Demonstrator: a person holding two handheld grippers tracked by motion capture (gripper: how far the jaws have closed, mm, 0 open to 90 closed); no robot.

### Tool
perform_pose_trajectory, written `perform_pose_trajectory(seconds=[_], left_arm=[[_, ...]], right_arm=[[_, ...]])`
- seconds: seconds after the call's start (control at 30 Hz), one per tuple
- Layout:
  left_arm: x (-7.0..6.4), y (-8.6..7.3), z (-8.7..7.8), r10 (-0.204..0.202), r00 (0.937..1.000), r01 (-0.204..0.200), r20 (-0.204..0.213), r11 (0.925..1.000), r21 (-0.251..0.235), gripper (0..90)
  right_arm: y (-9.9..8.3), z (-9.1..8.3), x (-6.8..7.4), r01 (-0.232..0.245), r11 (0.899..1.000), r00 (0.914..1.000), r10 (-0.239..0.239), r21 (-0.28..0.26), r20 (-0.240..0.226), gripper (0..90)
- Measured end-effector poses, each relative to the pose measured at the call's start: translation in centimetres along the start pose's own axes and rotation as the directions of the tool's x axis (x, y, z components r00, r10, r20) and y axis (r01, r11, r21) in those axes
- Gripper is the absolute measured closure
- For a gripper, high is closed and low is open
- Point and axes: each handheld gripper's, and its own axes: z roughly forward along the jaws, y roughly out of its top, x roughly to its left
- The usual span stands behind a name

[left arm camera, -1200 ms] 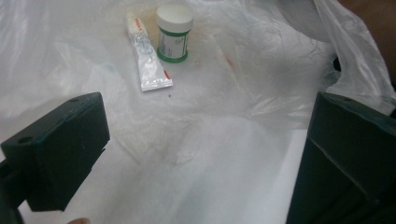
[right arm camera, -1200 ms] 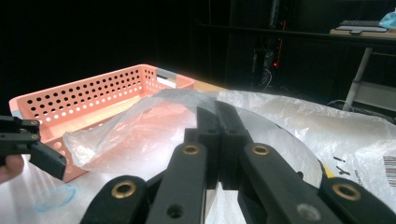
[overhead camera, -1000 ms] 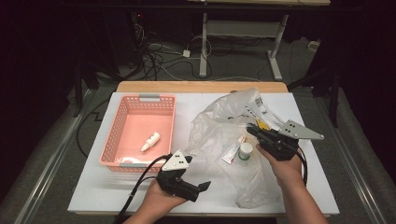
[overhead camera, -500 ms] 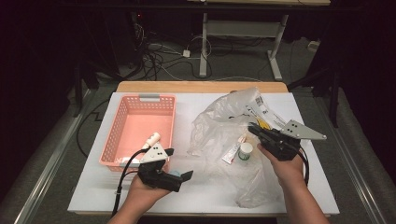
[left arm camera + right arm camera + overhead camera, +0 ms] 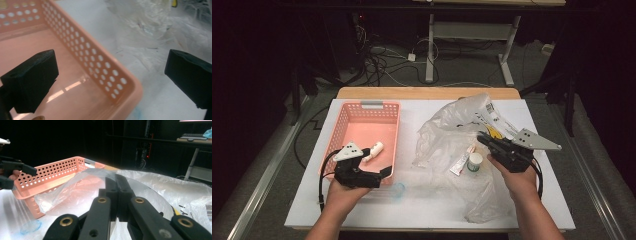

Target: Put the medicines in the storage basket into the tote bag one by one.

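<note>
- Left gripper [image 5: 384, 171] now hanging over the near right corner of the pink basket [image 5: 362, 106], moved there from the bare front of the white table [image 5: 312, 210] a second ago; jaws wide apart in its own view, nothing between them.
- Small white bottle [image 5: 373, 150] lying inside the basket, towards its near end, in the same spot as before.
- Probably a delivery just finished, so likely a return to the bag for the next item.
- Right gripper [image 5: 482, 138] unmoved at the right side of the table, jaws pressed together on a fold of the clear plastic bag [image 5: 447, 130], holding its mouth up.
- Green-and-white jar [image 5: 474, 161] and flat tube [image 5: 460, 162] lying on the bag's film just left of that hand, towards the table's middle.
- Faint blue mark [image 5: 398, 189] on the table near the basket's front right corner.
- Loose bag film around jar and tube; likely to snag a reaching claw.
</note>
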Motion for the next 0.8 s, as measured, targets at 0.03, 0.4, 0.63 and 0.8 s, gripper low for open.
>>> perform_pose_trajectory(seconds=[0.03, 0.4, 0.63, 0.8], left_arm=[[0.4, -0.1, -0.2, -0.013, 0.9999, 0.013, -0.010, 0.9999, 0.000, 0.0], [3.1, -0.9, -1.0, -0.068, 0.9951, 0.068, -0.072, 0.9976, 0.006, 0.0], [3.2, -0.8, -0.9, -0.088, 0.9951, 0.088, -0.045, 0.9961, 0.001, 0.0], [2.3, 0.2, -0.7, -0.055, 0.9977, 0.055, -0.039, 0.9985, 0.003, 0.0]], right_arm=[[0.0, 0.0, 0.0, -0.004, 1.000, 1.0000, 0.004, 0.003, 0.000, 90.0], [-0.1, 0.0, -0.1, -0.008, 1.000, 1.0000, 0.008, 0.005, 0.002, 90.0], [-0.2, 0.1, 0.0, -0.006, 1.000, 1.0000, 0.006, 0.011, 0.000, 90.0], [-0.2, 0.1, 0.0, -0.005, 1.000, 1.0000, 0.005, 0.012, 0.003, 90.0]])
